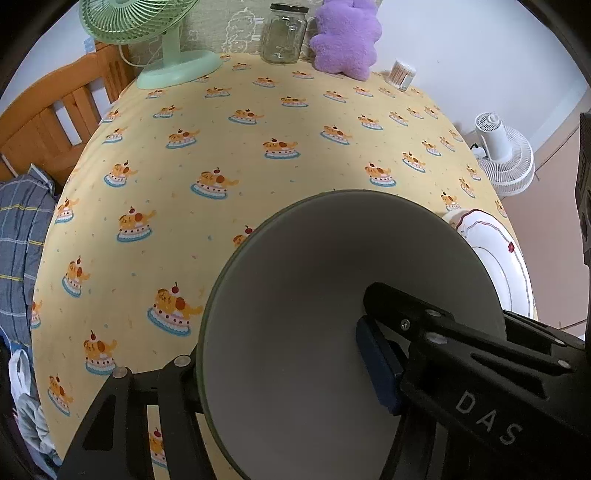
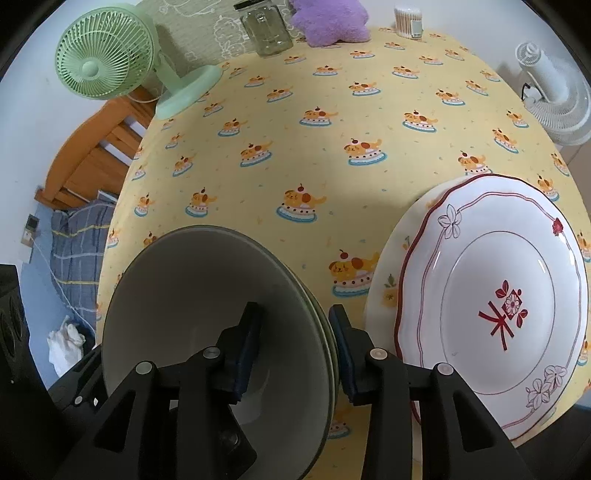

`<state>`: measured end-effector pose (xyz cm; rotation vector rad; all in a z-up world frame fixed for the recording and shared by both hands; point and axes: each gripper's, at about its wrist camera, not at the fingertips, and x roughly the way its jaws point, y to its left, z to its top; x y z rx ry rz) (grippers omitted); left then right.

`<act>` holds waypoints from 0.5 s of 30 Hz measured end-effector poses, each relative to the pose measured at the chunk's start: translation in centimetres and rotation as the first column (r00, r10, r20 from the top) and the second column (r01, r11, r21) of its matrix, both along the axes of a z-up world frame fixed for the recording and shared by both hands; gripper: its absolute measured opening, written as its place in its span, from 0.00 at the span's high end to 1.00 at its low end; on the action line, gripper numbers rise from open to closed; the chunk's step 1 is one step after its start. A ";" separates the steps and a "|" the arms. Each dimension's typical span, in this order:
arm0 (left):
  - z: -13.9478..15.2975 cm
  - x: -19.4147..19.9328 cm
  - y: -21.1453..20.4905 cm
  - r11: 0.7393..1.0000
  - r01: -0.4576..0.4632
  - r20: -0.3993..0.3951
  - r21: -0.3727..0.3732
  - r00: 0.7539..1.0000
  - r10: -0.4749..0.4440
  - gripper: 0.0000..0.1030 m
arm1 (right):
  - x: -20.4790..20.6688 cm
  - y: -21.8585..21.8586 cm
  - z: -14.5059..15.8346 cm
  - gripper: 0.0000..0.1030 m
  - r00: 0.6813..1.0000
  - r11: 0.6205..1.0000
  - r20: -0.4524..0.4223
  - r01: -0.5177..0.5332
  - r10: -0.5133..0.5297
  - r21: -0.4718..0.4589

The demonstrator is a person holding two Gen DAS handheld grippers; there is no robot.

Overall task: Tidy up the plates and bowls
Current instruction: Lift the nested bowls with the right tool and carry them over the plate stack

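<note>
Left hand-held gripper (image 1: 280,373) straddles the rim of a grey bowl (image 1: 295,302) in the left wrist view — one finger sits inside the bowl with its blue pad (image 1: 376,365) facing the inner wall, the other is outside, mostly hidden behind the rim. Whether the pads press on the wall I cannot tell. The bowl sits near the front edge of the worktop (image 1: 258,122), which is covered by a yellow cloth printed with dogs on cakes. Just to its right lies a white plate (image 1: 498,254) with a red edge.

From the right wrist view, the right hand-held gripper (image 2: 295,350) has one blue pad inside the grey bowl (image 2: 192,280) and one outside, closed on the wall of what looks like a stack of nested bowls. The white plate (image 2: 480,295) lies beside it on another, paler plate (image 2: 384,280). At the far edge stand a green fan (image 2: 107,55), a glass jar (image 2: 266,29) and a purple plush (image 2: 328,18).
</note>
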<state>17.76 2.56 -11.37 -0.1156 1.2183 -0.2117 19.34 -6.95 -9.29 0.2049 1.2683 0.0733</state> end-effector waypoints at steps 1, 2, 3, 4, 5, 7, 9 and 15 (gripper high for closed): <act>0.0 0.0 0.0 1.000 -0.002 -0.005 -0.003 1.000 0.002 0.36 | 0.0 0.1 0.0 0.59 1.000 1.000 -0.002 -0.002 0.002 -0.004; 0.1 0.0 0.1 1.000 -0.007 -0.011 -0.007 1.000 0.007 0.36 | 0.0 0.1 0.0 0.59 1.000 1.000 -0.005 -0.004 0.004 -0.007; 0.1 0.0 0.3 1.000 -0.011 -0.018 -0.013 1.000 0.011 0.36 | 0.0 0.2 0.1 0.59 1.000 1.000 -0.008 -0.006 0.006 -0.007; 0.2 -0.1 0.4 1.000 -0.016 -0.025 -0.018 1.000 0.016 0.37 | 0.0 0.2 0.1 0.59 1.000 1.000 -0.012 -0.008 0.008 -0.009; 0.3 -0.3 0.5 1.000 -0.019 -0.024 -0.018 1.000 0.019 0.37 | 0.0 0.3 0.2 0.59 1.000 1.000 -0.016 -0.008 0.008 -0.012; 0.9 -0.6 0.5 1.000 -0.012 -0.012 -0.006 1.000 0.012 0.39 | -0.2 0.4 0.6 0.59 1.000 1.000 -0.018 -0.011 0.011 -0.019; 1.7 -0.7 0.6 1.000 -0.005 0.004 -0.003 1.000 0.005 0.39 | -0.5 0.5 1.1 0.59 1.000 1.000 -0.011 -0.009 0.008 -0.022; 3.8 -1.0 1.4 0.999 0.029 0.047 -0.012 0.998 -0.028 0.39 | -1.3 1.0 3.4 0.59 0.999 0.999 0.031 0.020 -0.020 -0.027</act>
